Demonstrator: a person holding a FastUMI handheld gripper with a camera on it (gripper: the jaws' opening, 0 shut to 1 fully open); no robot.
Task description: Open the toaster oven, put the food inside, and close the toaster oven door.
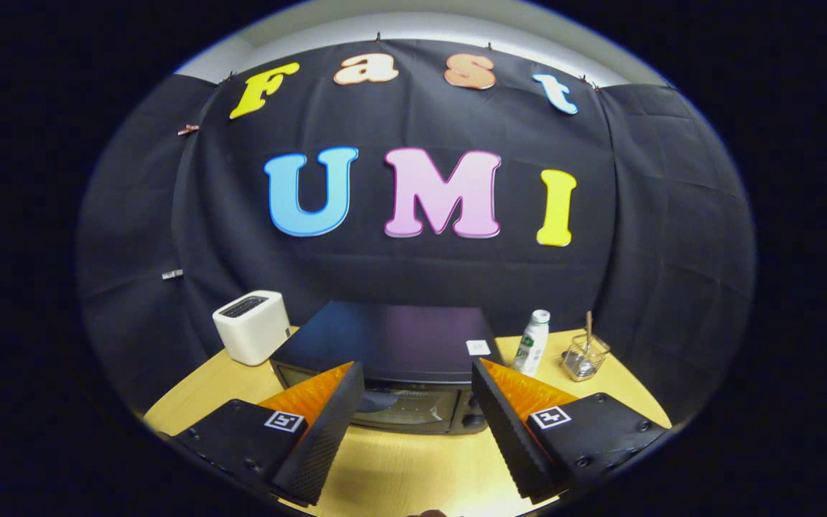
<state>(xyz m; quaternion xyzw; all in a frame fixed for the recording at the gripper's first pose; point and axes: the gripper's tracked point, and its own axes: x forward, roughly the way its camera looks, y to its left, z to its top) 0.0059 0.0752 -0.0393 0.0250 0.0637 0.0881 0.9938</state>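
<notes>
The hand-held gripper (pixel 417 380) hangs above the pale wooden worktop (pixel 399 467) with its two fingers spread wide apart, nothing between them and nothing touched. Just ahead of the fingertips, and framed by the gap between them, stands the black box-shaped toaster oven (pixel 392 345), seen from slightly above so that its flat dark top shows along with the upper part of its front. Its glass door (pixel 403 409) is shut, and a dark handle runs across the top of that door, close to the tip of the left finger. Round control knobs (pixel 472 420) sit on the oven's front beside the right finger. A small white square tag (pixel 478 347) lies on the oven's top near its right front corner. Beyond the left finger, beside the oven, stands a white rounded slot toaster (pixel 252 327). Beyond the right finger stand a white plastic bottle with a green label (pixel 533 343) and, further right, a clear glass holder with a thin stick in it (pixel 585 355).
</notes>
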